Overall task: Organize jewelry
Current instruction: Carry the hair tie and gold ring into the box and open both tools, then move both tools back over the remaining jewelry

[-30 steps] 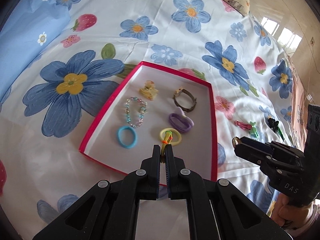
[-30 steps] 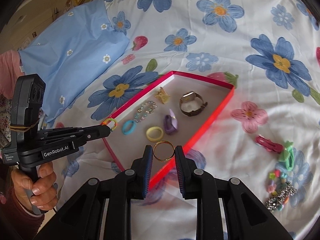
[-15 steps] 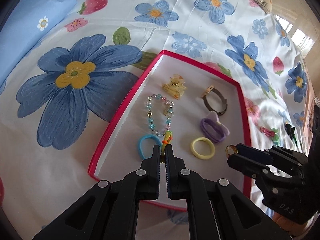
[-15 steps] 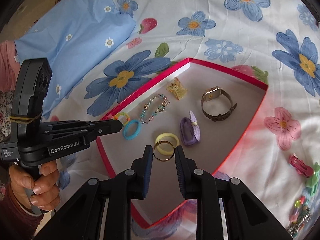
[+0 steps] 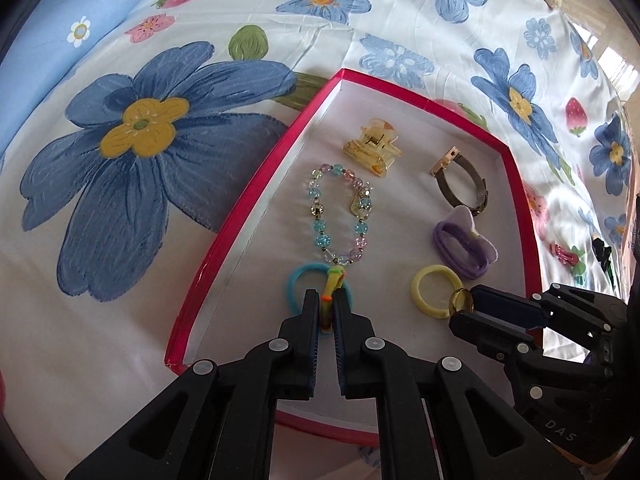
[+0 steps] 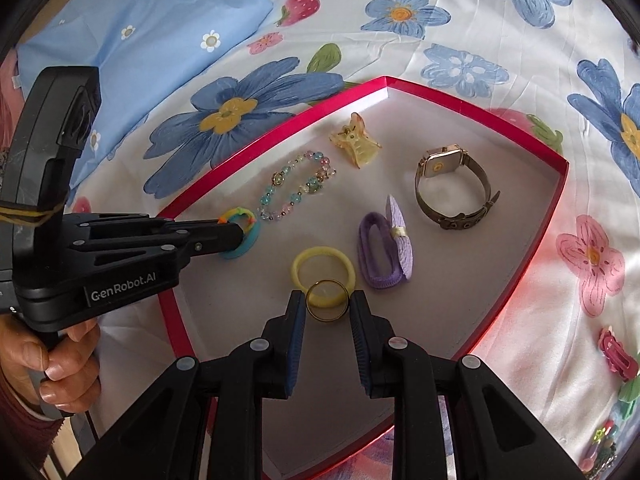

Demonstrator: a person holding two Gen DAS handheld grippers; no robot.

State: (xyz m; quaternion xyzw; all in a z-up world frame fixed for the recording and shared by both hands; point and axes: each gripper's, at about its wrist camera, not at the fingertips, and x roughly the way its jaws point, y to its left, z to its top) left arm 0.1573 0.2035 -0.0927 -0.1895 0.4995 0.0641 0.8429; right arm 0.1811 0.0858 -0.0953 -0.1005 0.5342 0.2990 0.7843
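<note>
A red-rimmed tray [image 5: 256, 196] [image 6: 558, 204] lies on the flowered sheet. In it are a yellow claw clip [image 5: 372, 148], a bead bracelet [image 5: 340, 216], a watch [image 6: 452, 188], a purple hair tie [image 6: 384, 252], a yellow hair tie [image 6: 322, 268] and a blue hair tie [image 5: 298, 284]. My left gripper [image 5: 328, 304] is shut on a multicolour ring [image 6: 240, 216], held just above the blue hair tie. My right gripper [image 6: 327, 304] is shut on a gold ring [image 6: 327, 300] over the yellow hair tie's near edge.
More pieces lie on the sheet right of the tray: a pink clip [image 6: 616, 354], green pieces [image 6: 630, 396] and a beaded heap [image 6: 600, 448]. A blue pillow [image 6: 152, 20] lies at the back left.
Both grippers have moved forward and lower over the tray. The left now hangs its ring over the blue hair tie; the right brings the gold ring to the yellow hair tie.
</note>
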